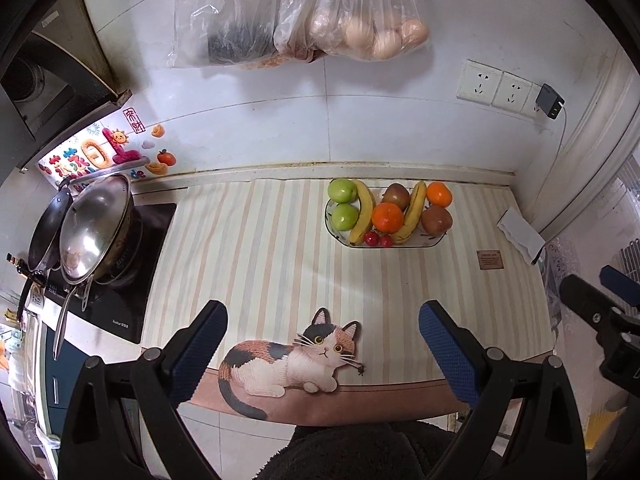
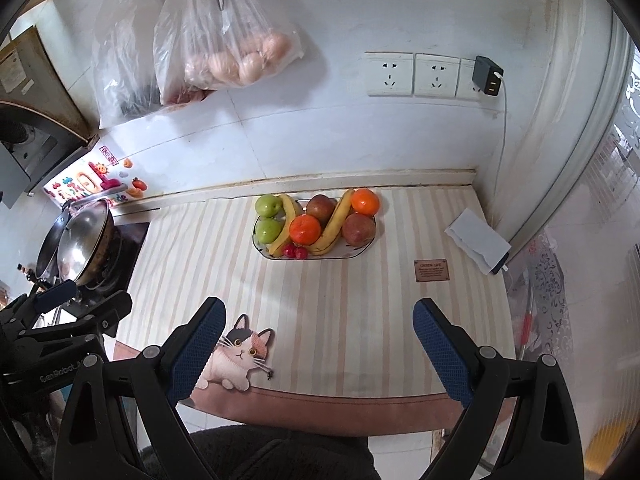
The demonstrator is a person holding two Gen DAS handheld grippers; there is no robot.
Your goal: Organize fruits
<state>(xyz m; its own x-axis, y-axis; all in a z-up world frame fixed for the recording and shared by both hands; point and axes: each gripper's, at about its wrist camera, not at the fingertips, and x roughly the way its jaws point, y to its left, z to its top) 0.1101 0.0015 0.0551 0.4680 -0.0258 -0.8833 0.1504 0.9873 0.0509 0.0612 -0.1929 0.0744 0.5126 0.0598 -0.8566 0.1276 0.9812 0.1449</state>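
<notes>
All fruit sits on the plate [image 1: 432, 243] at the back of the desk [image 1: 280, 264]: green apples [image 1: 342, 191], bananas [image 1: 365, 216], oranges [image 1: 387, 217], cherries [image 1: 378, 239]. Left gripper [image 1: 323, 344] and right gripper [image 2: 318, 340] hover at the near edge, jaws apart, holding nothing (sorted already, or about to be rearranged; can't tell). Any grasp: approach from above, avoid neighbouring fruit.

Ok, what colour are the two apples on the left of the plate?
Green apples, clearest in the right wrist view, on the plate.
</notes>
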